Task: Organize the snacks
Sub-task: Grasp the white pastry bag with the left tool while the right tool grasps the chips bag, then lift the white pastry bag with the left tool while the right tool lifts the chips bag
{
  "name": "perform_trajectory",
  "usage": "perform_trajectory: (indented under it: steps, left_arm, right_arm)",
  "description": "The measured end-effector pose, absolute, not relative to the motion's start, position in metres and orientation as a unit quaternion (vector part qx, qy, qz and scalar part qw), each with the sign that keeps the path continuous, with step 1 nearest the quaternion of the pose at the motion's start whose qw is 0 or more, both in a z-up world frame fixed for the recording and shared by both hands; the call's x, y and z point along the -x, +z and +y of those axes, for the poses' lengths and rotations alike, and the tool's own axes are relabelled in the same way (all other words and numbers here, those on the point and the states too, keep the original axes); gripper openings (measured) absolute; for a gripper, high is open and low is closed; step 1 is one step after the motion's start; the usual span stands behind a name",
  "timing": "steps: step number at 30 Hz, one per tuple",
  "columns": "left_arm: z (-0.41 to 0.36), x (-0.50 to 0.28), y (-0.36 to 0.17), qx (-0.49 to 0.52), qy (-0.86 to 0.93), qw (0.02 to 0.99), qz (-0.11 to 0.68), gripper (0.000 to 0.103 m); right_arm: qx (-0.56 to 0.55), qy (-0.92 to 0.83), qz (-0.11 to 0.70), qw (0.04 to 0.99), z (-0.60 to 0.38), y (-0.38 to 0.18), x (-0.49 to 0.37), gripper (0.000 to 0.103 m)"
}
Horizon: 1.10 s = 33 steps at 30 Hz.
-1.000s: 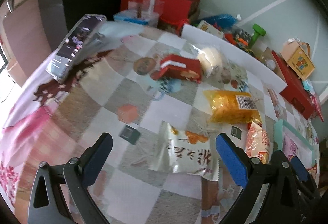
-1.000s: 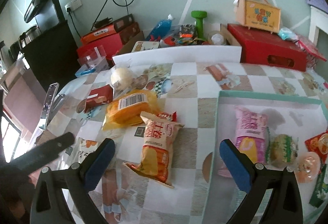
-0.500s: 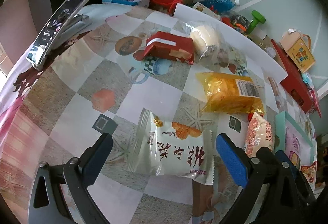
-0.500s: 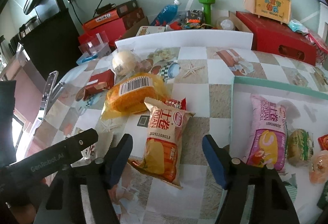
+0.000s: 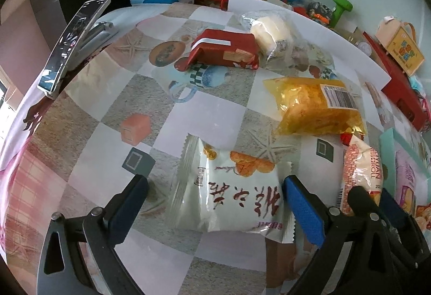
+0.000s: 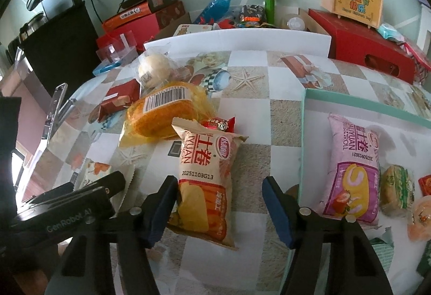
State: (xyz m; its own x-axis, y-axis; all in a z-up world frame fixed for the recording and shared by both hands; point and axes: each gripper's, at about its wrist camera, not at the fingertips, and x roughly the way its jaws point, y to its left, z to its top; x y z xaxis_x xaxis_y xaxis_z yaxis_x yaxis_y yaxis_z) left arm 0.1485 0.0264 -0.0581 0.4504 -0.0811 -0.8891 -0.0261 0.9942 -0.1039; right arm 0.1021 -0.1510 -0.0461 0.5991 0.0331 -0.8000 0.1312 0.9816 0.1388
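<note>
Both my claws have dropped closer to the table. My right gripper [image 6: 219, 210] has been closing; the orange snack bag [image 6: 206, 181] sits between its jaws, left pad touching, right pad clear. Left gripper [image 5: 215, 204] gapes around the white packet [image 5: 231, 195], not gripping. Yellow bag [image 6: 164, 109] crowds the upper left. The teal tray [image 6: 304, 138], right of frame, holds a pink roll pack [image 6: 353, 171].

White snack packet [image 5: 231, 192] between open left tongs [image 5: 215, 203] on checked tablecloth [image 5: 113, 95].
</note>
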Motion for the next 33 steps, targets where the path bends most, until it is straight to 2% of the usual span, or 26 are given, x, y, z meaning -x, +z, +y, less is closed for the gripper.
perform_trajectory:
  steps: [1, 2, 6, 7, 9, 24, 33]
  left_arm:
    - [0.024, -0.148, -0.056, 0.051, -0.025, 0.851, 0.522, 0.093]
    - [0.022, -0.147, -0.055, 0.05, -0.031, 0.853, 0.519, 0.083]
    - [0.014, -0.146, -0.053, 0.044, -0.052, 0.854, 0.516, 0.077]
    - [0.014, -0.145, -0.052, 0.046, -0.054, 0.854, 0.515, 0.072]
    - [0.014, -0.145, -0.049, 0.059, -0.063, 0.854, 0.513, 0.055]
    - [0.022, -0.137, -0.01, 0.092, -0.062, 0.88, 0.462, 0.055]
    - [-0.021, -0.145, 0.032, 0.08, -0.121, 0.908, 0.394, 0.055]
  right_arm:
    - [-0.095, -0.024, 0.45, 0.888, -0.151, -0.047, -0.103, 0.059]
    - [-0.096, -0.023, 0.452, 0.886, -0.151, -0.049, -0.103, 0.055]
    - [-0.093, -0.023, 0.45, 0.888, -0.149, -0.048, -0.103, 0.043]
    - [-0.094, -0.024, 0.449, 0.888, -0.15, -0.048, -0.103, 0.043]
    - [-0.097, -0.025, 0.448, 0.888, -0.151, -0.047, -0.102, 0.04]
    - [-0.107, -0.033, 0.398, 0.91, -0.162, -0.01, -0.088, 0.039]
    - [-0.109, -0.072, 0.356, 0.925, -0.194, 0.021, -0.081, 0.039]
